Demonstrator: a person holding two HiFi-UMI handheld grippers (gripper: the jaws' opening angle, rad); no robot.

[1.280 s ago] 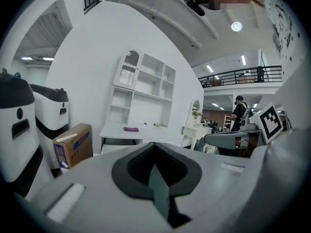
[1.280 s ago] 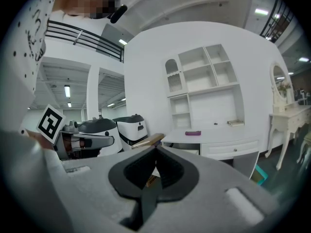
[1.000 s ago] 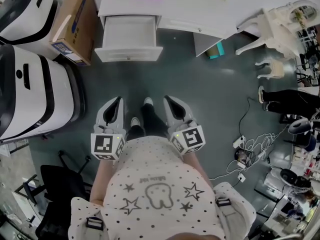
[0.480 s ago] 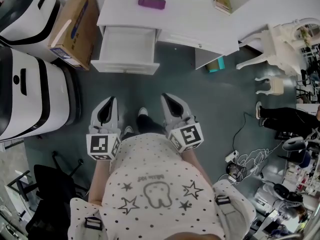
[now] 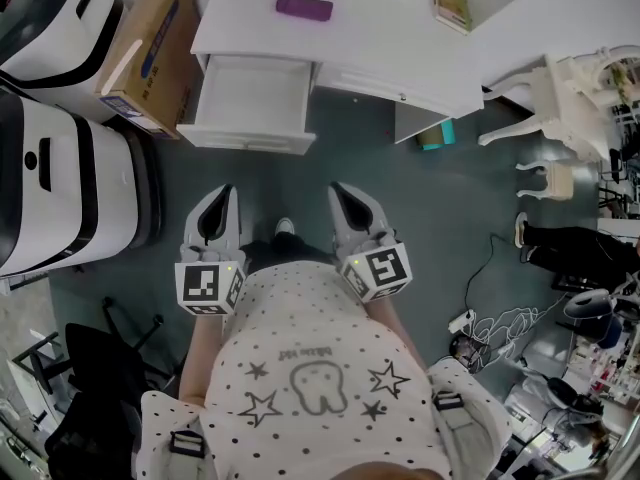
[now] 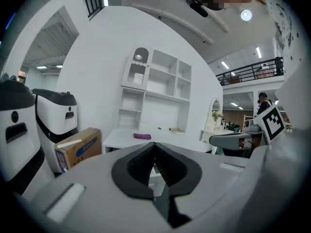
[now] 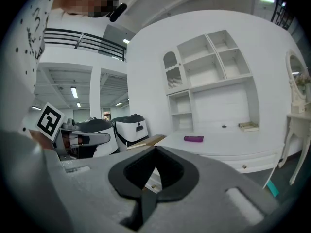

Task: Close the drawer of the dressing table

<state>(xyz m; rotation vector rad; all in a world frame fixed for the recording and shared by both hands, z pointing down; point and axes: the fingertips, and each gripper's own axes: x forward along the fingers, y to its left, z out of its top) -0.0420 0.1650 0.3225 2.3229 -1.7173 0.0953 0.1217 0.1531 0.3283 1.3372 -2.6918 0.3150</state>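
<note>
The white dressing table (image 5: 380,38) stands at the top of the head view. Its left drawer (image 5: 250,136) is pulled out, and its inside looks bare. Both grippers are held side by side in front of the person, well short of the drawer, pointing toward it. My left gripper (image 5: 224,190) is shut with nothing in it, its pads meeting at the tip (image 6: 154,144). My right gripper (image 5: 340,190) is likewise shut and holds nothing (image 7: 155,148). In the right gripper view the drawer front (image 7: 154,177) shows through the jaws.
A purple object (image 5: 304,8) and a book (image 5: 452,6) lie on the table top. A cardboard box (image 5: 150,53) and two white machines (image 5: 60,168) stand left of the drawer. A white chair (image 5: 575,88), a teal item (image 5: 435,136) and floor cables (image 5: 490,323) are to the right.
The person has stepped toward the table with both grippers, so the open drawer sits lower and nearer in the head view. Both grippers stay shut.
</note>
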